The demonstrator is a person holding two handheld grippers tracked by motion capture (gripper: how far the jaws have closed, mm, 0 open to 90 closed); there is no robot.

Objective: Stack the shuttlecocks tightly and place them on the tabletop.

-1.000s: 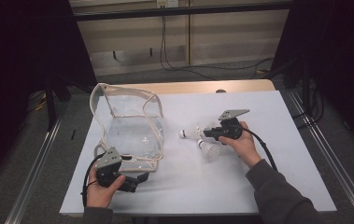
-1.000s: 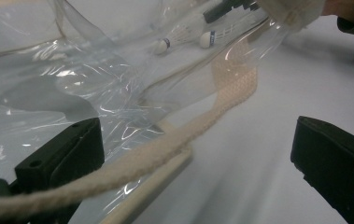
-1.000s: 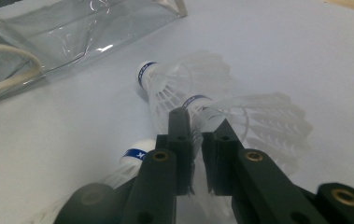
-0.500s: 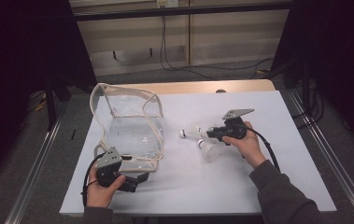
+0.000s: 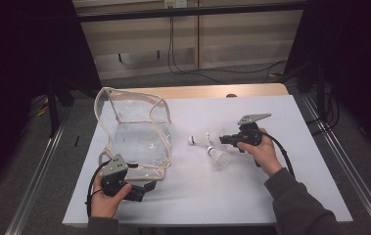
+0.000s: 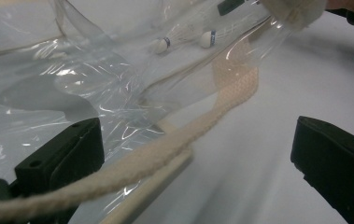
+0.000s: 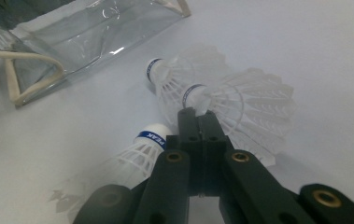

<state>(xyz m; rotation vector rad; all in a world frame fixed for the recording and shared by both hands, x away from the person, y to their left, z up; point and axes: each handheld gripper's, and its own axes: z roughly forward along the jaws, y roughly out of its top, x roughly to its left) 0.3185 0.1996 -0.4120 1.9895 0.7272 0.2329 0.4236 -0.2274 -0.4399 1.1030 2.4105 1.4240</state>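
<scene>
Three white feather shuttlecocks lie together on the white table: one to the left [image 5: 200, 139] [image 7: 153, 70], one in the middle [image 7: 254, 112], one nearest [image 5: 217, 156] [image 7: 142, 149]. My right gripper [image 5: 223, 140] [image 7: 198, 114] has just been closing. Its jaws now stand pressed together, tips against the middle shuttlecock's skirt by the cork; I cannot tell whether a feather is pinched. A clear plastic bag [image 5: 134, 132] [image 6: 72, 70] with cream trim stands at the left. My left gripper [image 5: 145, 188] [image 6: 198, 154] is open at the bag's front corner, with the cream strap [image 6: 202, 126] lying loose between its jaws.
The white table top [image 5: 271, 196] ends close in front of the hands. A wooden strip [image 5: 197, 91] runs along its far edge, and metal rails [image 5: 339, 166] flank both sides. Cables [image 5: 183, 68] hang behind the table.
My right gripper has drifted slightly to the right beside the shuttlecocks. The left gripper and the bag have not moved.
</scene>
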